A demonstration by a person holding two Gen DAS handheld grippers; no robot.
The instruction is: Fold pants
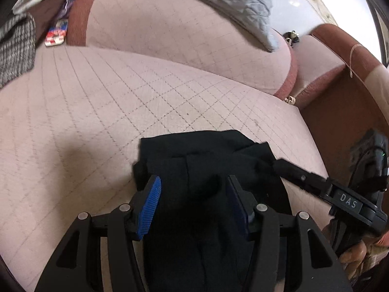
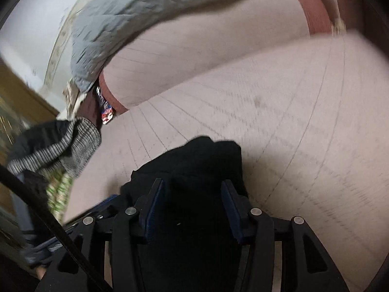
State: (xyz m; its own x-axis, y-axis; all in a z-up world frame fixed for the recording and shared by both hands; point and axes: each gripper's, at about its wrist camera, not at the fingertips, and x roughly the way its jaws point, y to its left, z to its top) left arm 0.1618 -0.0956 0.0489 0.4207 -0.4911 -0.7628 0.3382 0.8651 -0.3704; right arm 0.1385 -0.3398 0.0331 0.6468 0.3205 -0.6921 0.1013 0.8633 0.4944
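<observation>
Black pants [image 1: 209, 170] sit bunched at the near edge of the pink quilted sofa seat [image 1: 97, 102], and wide bare cushion opens to their left and ahead up to the backrest [image 1: 158, 29]. Left gripper [image 1: 193, 204] has its blue pads spread, cloth lying between them; whether it grips, hard to tell. Right gripper [image 2: 192, 206] too sits with fingers apart around dark fabric in its blurred view, grasp unclear. Grey tweed cloth [image 1: 14, 48] marks the far left; a pale blue blanket [image 1: 238, 2] drapes the backrest; the brown armrest [image 1: 340, 56] closes the right.
</observation>
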